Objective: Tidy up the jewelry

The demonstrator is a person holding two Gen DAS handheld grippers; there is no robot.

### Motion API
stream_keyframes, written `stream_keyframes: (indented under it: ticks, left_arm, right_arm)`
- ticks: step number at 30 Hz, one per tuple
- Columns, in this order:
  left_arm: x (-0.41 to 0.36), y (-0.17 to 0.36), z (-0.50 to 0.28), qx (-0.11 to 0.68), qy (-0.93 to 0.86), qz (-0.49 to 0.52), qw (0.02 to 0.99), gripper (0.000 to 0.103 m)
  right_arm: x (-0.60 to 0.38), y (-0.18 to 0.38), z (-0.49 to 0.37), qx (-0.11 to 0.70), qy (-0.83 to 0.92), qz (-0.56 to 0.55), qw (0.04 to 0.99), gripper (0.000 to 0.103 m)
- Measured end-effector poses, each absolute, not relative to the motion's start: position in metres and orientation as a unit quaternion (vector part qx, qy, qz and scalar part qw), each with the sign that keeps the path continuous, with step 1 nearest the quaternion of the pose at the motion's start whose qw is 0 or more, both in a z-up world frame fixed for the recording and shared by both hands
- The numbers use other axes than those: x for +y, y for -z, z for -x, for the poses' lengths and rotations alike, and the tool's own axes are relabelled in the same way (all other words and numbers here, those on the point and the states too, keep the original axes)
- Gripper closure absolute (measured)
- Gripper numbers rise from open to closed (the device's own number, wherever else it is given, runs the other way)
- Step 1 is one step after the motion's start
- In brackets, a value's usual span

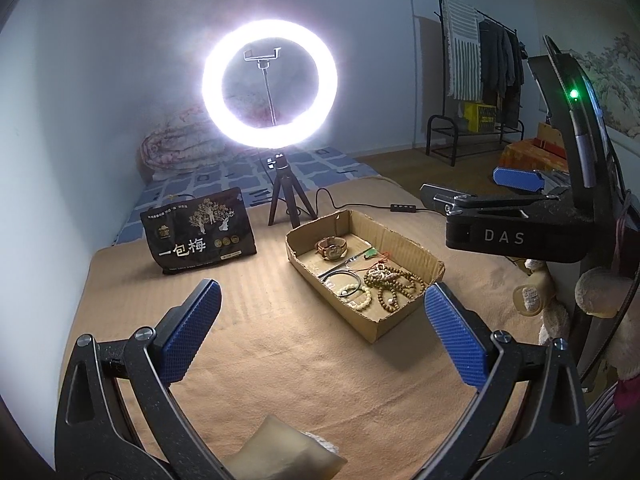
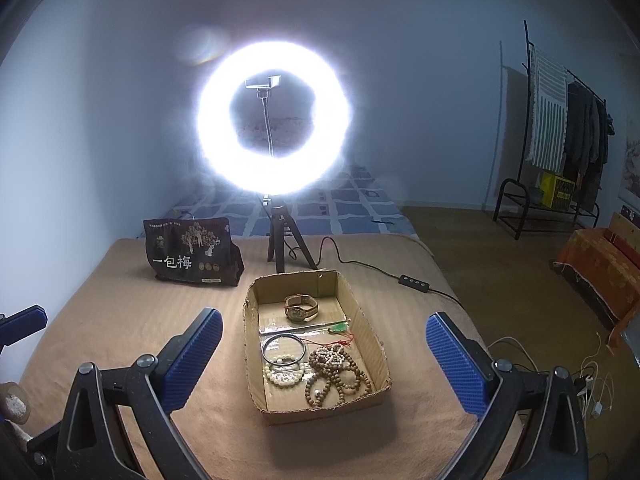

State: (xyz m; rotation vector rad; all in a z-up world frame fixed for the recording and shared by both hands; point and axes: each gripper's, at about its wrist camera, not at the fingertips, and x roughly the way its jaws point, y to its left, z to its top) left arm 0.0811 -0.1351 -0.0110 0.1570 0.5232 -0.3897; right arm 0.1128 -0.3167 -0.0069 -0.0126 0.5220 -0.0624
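Tan blanket (image 2: 120,300) covers the surface we are working on, with a lit ring light (image 2: 274,120) on a small tripod at the far edge and a dark snack bag (image 2: 192,252) standing to its left.

Our jewelry sits in an open cardboard box (image 2: 382,344): a watch (image 2: 301,307) at the far end, a green pendant on red cord (image 2: 339,328) in the middle, and nearer us a metal bangle (image 2: 283,350), a pale bead bracelet (image 2: 282,374) and a heap of brown wooden beads (image 2: 338,376).

Our right gripper (image 2: 324,364) has its jaws wide apart and empty, and the box lies straight ahead of it, its long side running away from us along the fingers. Our left gripper (image 1: 322,332) is likewise spread wide and empty, but from there the box (image 1: 400,240) sits ahead and off to the right, lying at a slant.

We judge the right hand nearer and better lined up. The box walls and the tangle of beads touching the pale bracelet look like the main hindrances to a clean pick; the light's cable (image 2: 360,264) runs behind the box, out of our way.
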Motion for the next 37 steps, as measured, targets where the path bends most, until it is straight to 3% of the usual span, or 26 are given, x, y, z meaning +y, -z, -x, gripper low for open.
stream_keyframes:
  ticks: [37]
  left_arm:
    - [-0.1278, 0.009, -0.0828, 0.251, 0.177, -0.073, 0.949, 0.0]
  right_arm:
    - [-0.3147, 0.0131, -0.1145, 0.268, 0.03, 0.007, 0.963, 0.0]
